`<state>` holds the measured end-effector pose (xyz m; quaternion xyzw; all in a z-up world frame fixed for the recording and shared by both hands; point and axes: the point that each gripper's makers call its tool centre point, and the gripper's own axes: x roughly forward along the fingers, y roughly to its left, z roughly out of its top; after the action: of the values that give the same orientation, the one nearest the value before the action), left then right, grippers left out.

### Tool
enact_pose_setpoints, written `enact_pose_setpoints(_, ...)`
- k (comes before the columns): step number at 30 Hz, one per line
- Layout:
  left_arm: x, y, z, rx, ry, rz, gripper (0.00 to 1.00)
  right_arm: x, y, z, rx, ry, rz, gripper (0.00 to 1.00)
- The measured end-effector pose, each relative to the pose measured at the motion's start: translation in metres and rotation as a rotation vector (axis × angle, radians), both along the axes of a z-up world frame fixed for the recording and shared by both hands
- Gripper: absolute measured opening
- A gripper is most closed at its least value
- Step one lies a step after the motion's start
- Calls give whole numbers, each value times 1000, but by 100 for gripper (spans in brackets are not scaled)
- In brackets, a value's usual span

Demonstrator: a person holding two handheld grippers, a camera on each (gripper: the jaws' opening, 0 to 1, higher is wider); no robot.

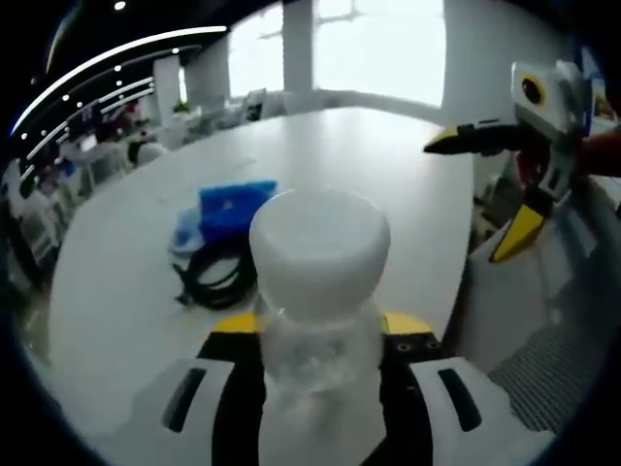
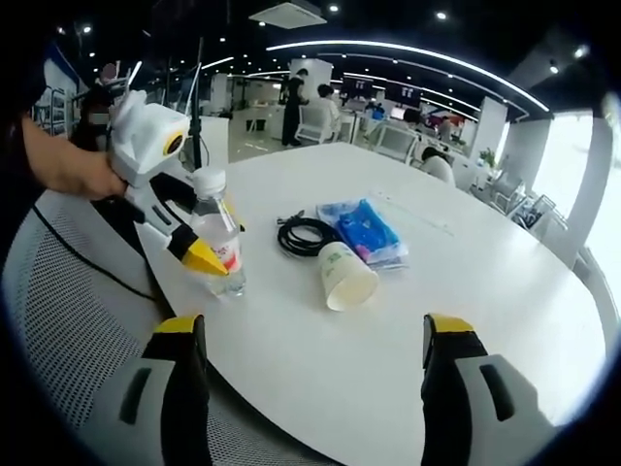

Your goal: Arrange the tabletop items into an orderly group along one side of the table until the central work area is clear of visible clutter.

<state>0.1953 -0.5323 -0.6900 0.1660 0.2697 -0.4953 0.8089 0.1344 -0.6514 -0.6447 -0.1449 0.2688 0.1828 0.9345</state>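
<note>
Clear plastic, crinkled, with a white cap: bottle (image 2: pixel 215 231) standing upright near the counter (image 2: pixel 466 282) edge, clamped between the jaws of the left tool (image 2: pixel 199 254), seen in the right gripper view with a hand (image 2: pixel 68 167) behind the tool's white body. Red and white label around the bottle's middle. In the left gripper view, same bottle (image 1: pixel 318 291) looming large and blurred between the yellow-tipped jaws of the left tool (image 1: pixel 320 335), cap toward the camera.

White paper cup (image 2: pixel 346 276) lying on its side mid-counter, mouth turned toward the near edge, faint green print on its wall. Just beyond it, a black cable (image 2: pixel 307 234) wound into a loose coil, and beside that a blue packet (image 2: pixel 364 230) in clear wrapping, touching or nearly touching the cup's base end. From the left gripper view, cable (image 1: pixel 215 274) and packet (image 1: pixel 231 206) lying together behind the bottle.

Right tool (image 2: pixel 312 335) released, jaws spread wide over the counter's near edge, nothing between them; also visible in the left gripper view as right tool (image 1: pixel 485 189) hanging off the counter's side, yellow tips apart. Grey mesh chair (image 2: pixel 68 291) below the near edge.
</note>
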Motion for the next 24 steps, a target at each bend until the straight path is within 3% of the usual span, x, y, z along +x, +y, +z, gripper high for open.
enact_pose_setpoints(24,4,4,6,-7,22,8,39,1,-1,0,-2,-6,-2,91)
